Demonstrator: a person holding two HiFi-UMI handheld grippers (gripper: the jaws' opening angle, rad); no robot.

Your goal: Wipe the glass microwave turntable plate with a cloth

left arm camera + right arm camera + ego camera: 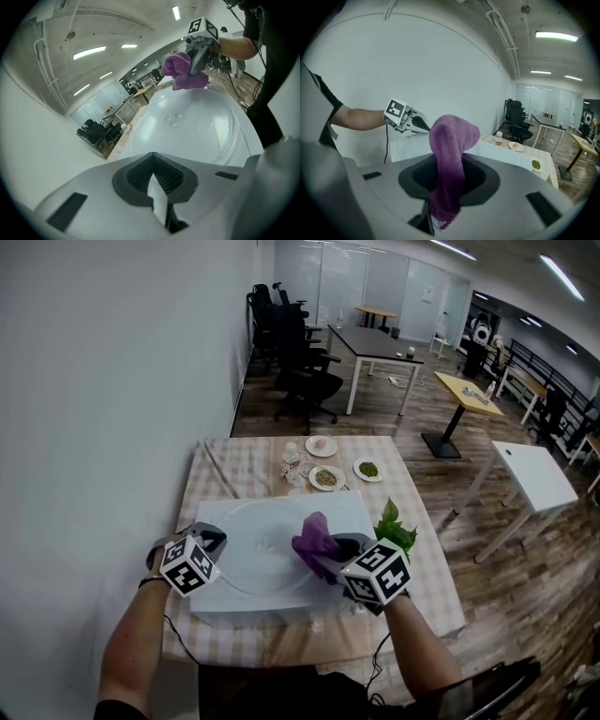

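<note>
At the left, my left gripper (157, 190) is pointing down at the near left edge of the white mat (281, 607), its jaws pressed together. A thin white sliver is showing at their seam, and I cannot tell whether that is the mat's edge being pinched.

Just right of it, the glass turntable plate (255, 549) is lying flat on the mat, which rests on the checked surface (417, 589). The plate is round, so no long axis matters.

Over the plate's right part, the purple cloth (451, 154) is bunching up out of my right gripper (336, 555), whose jaws are pinching it fast. The plate lies to the left of and below those jaws, so the right hand is the one placed to wipe, sweeping leftward across the glass. Whether the cloth is already touching the glass I cannot say for certain, though it is sitting right at the rim.

Farther right, a sprig of green leaves (394, 529) is lying beside the mat. Small dishes (326, 477) and a bottle (292, 463) are standing at the far end.

I am reading no brand or writing: the cubes carry only square markers, and the bottle's label is too small to read.
</note>
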